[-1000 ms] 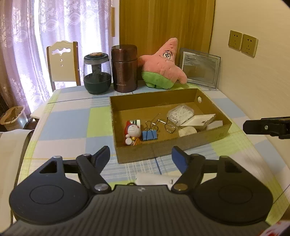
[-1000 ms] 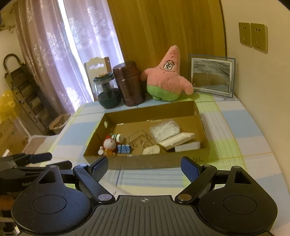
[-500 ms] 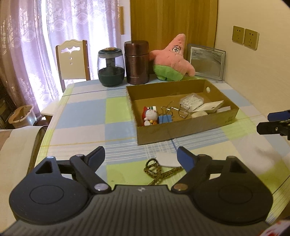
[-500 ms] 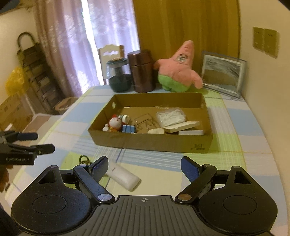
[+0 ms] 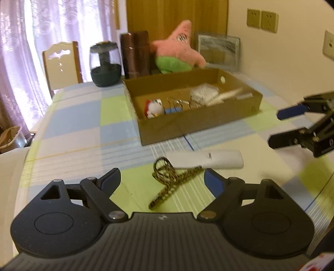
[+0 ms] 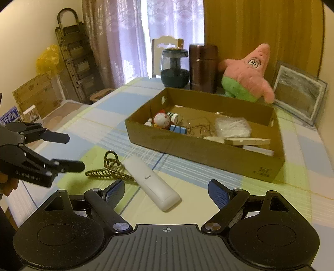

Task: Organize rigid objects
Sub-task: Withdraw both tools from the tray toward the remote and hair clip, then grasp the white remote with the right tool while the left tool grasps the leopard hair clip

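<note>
Left wrist view: left hand-held gripper low in frame, jaws spread, having just been opening, nothing between the pads; a leopard-print hair claw lies on the tabletop just ahead of the gap. White remote lies crosswise behind the claw, touching it. Right hand-held gripper enters at the right edge, jaws apart and empty. Only this view shows the wall sockets, upper right.

Right wrist view: right hand-held gripper at the bottom, jaws spread wide, empty; the near end of the remote lies between and just beyond the fingertips, untouched. The hair claw sits left of the remote. Only here: a folded ladder and a yellow bag at upper left, and the left hand-held gripper seen side-on.

Cardboard box, centre of both views, open-topped. Contents: a small red-and-white figurine, a blue binder clip, wire loops, a clear plastic packet, a flat pale block. Behind the box: a dark jar, a brown canister, a pink star plush, a framed picture.
</note>
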### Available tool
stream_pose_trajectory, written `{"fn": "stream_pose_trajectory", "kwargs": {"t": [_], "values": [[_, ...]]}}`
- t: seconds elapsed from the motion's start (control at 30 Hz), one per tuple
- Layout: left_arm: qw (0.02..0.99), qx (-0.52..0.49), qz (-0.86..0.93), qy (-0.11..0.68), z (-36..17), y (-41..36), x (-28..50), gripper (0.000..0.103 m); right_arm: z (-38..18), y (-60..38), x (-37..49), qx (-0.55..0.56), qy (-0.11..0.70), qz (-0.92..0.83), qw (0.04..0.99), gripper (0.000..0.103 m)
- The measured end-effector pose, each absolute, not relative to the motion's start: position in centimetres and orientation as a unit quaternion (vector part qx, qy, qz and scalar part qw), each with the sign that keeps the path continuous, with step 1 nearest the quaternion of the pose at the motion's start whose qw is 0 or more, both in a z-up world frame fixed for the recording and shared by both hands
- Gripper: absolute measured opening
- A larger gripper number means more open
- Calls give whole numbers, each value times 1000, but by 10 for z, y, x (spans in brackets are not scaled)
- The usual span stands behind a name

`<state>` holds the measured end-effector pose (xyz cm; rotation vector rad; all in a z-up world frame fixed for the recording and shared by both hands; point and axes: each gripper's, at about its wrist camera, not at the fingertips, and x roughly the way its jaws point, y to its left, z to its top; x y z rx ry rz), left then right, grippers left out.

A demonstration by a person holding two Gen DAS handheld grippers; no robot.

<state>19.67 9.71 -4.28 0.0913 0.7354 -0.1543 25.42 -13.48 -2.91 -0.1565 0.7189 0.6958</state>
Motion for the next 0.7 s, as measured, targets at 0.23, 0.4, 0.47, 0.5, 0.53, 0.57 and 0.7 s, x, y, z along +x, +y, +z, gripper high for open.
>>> {"fn": "stream_pose_trajectory", "kwargs": {"t": [0.23, 0.4, 0.47, 0.5, 0.53, 0.57, 0.7], "values": [[919, 64, -96, 378, -63, 98, 205, 84, -57, -123, 270, -91, 359, 350, 861, 84], [913, 67, -100, 390, -73, 102, 217, 84, -76, -108, 279, -122, 359, 373, 847, 84], [911, 66, -102, 394, -77, 104, 222, 84, -83, -102, 283, -132, 358, 378, 843, 84], [910, 63, -103, 397, -79, 104, 224, 84, -87, -100, 285, -137, 358, 382, 841, 82], [909, 60, -106, 399, -81, 105, 226, 84, -90, -97, 288, -141, 358, 386, 839, 80], [908, 59, -108, 400, -82, 105, 227, 84, -93, -94, 291, -145, 358, 391, 835, 77], [906, 61, -118, 403, -85, 102, 231, 84, -107, -85, 304, -166, 366, 404, 822, 65]]}}
